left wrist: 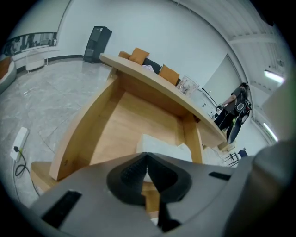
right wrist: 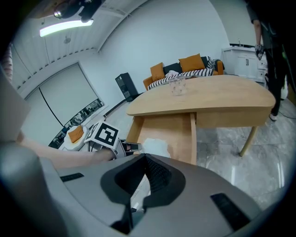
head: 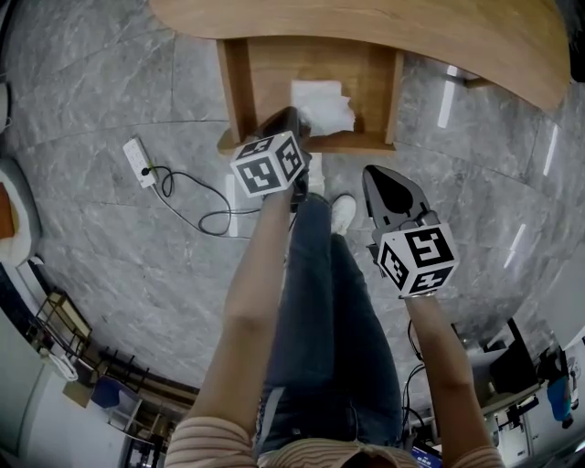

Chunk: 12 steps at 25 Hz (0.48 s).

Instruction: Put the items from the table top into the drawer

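Observation:
The wooden drawer (head: 240,87) stands pulled out from under the table (head: 366,27). A crumpled white cloth (head: 322,105) lies inside it, also seen in the left gripper view as the white cloth (left wrist: 162,147). My left gripper (head: 285,119) hangs over the drawer's front edge, just left of the cloth, jaws shut and empty (left wrist: 147,155). My right gripper (head: 373,175) is lower and to the right, over the floor outside the drawer, its jaws shut with nothing in them (right wrist: 144,156). A clear glass item (right wrist: 176,86) stands on the table top (right wrist: 217,99).
A white power strip (head: 139,162) with a looped cable lies on the grey floor left of the drawer. The person's legs in jeans and a white shoe (head: 343,212) are below the drawer front. A sofa with orange cushions (right wrist: 192,62) stands behind the table.

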Motion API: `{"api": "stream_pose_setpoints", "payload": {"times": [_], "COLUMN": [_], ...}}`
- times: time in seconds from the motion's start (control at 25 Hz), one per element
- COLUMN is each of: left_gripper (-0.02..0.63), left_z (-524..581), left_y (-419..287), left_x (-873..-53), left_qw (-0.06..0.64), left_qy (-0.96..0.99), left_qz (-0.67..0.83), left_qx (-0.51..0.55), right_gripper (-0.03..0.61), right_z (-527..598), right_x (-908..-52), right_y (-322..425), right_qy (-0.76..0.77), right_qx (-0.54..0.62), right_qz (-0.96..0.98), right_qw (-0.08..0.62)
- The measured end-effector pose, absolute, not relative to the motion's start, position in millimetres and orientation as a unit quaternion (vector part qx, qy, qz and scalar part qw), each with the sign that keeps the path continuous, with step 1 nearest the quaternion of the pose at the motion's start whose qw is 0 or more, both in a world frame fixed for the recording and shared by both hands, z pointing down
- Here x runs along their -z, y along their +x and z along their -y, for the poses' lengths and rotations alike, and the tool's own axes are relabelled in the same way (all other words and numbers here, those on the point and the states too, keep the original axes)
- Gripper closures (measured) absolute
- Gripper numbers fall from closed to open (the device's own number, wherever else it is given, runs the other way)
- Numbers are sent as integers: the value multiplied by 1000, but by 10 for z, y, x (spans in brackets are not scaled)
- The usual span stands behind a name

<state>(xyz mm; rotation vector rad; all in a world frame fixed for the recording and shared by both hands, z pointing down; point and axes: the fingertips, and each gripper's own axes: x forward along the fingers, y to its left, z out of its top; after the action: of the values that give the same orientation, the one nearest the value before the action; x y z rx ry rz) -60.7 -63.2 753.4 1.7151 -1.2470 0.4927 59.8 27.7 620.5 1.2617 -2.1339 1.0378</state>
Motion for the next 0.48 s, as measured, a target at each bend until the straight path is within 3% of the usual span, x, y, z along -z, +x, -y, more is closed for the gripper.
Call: {"api": "stream_pose_setpoints", "payload": {"times": [0.48], "left_gripper": [598], "left_z": [537], "left_y": [-627], "left_x": [-7731], "left_qw": [455], "left_qy": [684], "left_qz": [497], "left_qx": [-280], "right_gripper": [571], "right_z": [-261], "right_x": [-6233], "right_y": [569], "right_qy": [454], "right_qx": [-381], "right_qz": [772], "right_qw": [228]}}
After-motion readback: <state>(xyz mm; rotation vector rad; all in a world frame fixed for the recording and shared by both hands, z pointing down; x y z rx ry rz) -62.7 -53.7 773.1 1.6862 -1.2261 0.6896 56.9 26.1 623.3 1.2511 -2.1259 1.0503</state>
